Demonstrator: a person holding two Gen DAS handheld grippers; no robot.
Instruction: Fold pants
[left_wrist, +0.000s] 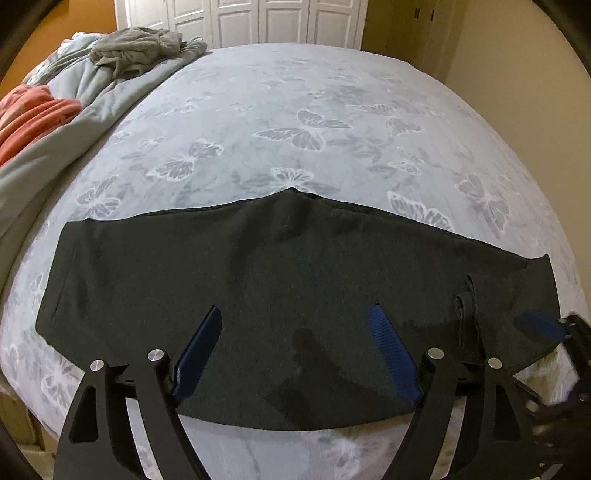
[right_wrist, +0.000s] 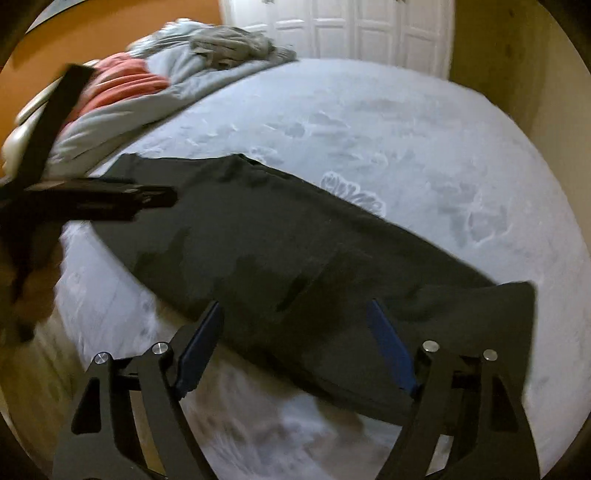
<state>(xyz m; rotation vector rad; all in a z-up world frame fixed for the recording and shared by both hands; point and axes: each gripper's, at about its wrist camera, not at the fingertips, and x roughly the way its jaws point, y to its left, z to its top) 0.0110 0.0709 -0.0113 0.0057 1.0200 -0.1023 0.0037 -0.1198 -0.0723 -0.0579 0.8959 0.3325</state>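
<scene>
On bed, folded black pants (flat), beneath both grippers' spread, empty fingers.

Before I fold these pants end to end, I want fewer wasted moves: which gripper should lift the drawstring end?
Right, probably. The drawstrings lie at the pants' end beside the right gripper, which is open there. The left gripper, also open, hovers nearer the middle.
</scene>
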